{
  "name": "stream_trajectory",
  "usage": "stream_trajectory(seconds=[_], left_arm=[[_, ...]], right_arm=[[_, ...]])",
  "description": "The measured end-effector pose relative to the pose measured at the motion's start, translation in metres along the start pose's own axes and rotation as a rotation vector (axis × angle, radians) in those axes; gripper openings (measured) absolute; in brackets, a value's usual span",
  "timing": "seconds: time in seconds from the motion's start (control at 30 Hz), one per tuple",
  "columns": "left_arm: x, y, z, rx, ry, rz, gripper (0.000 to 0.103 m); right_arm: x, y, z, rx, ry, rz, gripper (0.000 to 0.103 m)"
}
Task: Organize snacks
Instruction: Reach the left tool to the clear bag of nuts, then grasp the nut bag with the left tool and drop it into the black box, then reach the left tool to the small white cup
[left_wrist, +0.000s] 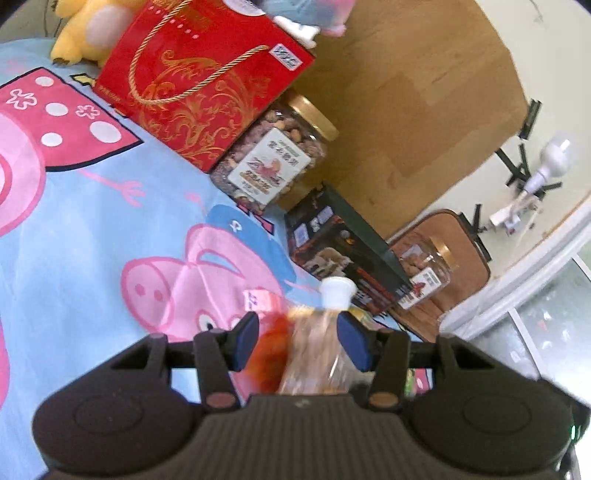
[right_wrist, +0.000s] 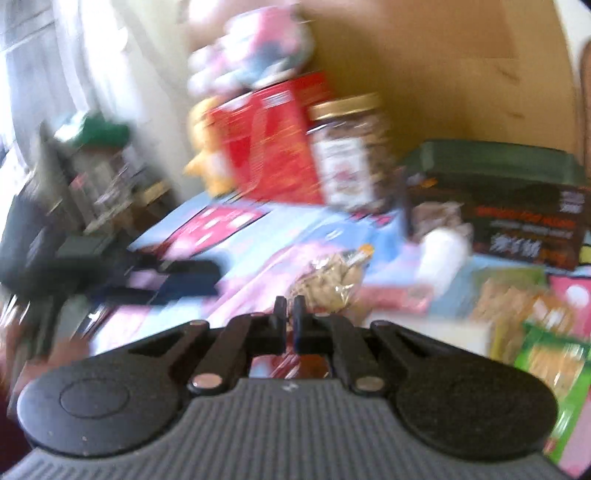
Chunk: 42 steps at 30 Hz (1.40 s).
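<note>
My left gripper is shut on a clear snack bag with brown and orange contents, its blue pads pressing both sides. Just past it stands a white-capped bottle. Along the back run a red gift box, a gold-lidded nut jar, a dark snack box and a second jar. In the blurred right wrist view my right gripper is shut with nothing visibly in it. A clear bag of pale snacks shows just beyond its fingertips.
A blue sheet with pink pigs covers the surface. A yellow plush sits at the back left, and a brown board stands behind the row. Green snack packs lie at the right. A dark blurred shape is at the left.
</note>
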<state>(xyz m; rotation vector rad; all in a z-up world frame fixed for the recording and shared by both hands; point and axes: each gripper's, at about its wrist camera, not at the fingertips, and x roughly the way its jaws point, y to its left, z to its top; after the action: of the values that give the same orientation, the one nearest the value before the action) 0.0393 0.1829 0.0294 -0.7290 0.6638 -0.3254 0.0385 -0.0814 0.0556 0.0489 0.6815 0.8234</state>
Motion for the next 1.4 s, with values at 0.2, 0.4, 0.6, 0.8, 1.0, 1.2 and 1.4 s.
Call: stream_trajectory(seconds=[0.2,0.4,0.6,0.8,1.0,1.2,1.4], left_arm=[[-0.006,-0.012,-0.019,0.058,0.037,-0.016,0.052],[-0.012,-0.019,-0.042,0.118,0.084,0.013,0.052],[0.001,-0.021,-0.060,0.144,0.153,0.055,0.048],[0.003,-0.036,-0.057,0.184,0.144,0.027,0.038],[0.024,-0.090,-0.007,0.300,0.083,-0.040,0.039],[0.099,-0.130,0.060,0.361,0.055,-0.030,0.038],[0.171,-0.134,0.094,0.348,0.036,0.090,0.045]], right_arm=[[-0.020,0.018,-0.040,-0.028,0.021,-0.001,0.010],[-0.019,0.008,-0.047,0.031,0.038,-0.011,0.051],[-0.010,0.015,-0.052,-0.010,0.060,0.007,0.051],[-0.011,0.024,-0.052,-0.089,0.048,-0.014,0.013],[-0.035,0.008,-0.016,-0.104,-0.124,-0.089,0.013],[-0.022,-0.050,0.046,0.007,-0.232,-0.172,0.013],[0.021,-0.114,0.091,0.082,-0.230,-0.315,0.020]])
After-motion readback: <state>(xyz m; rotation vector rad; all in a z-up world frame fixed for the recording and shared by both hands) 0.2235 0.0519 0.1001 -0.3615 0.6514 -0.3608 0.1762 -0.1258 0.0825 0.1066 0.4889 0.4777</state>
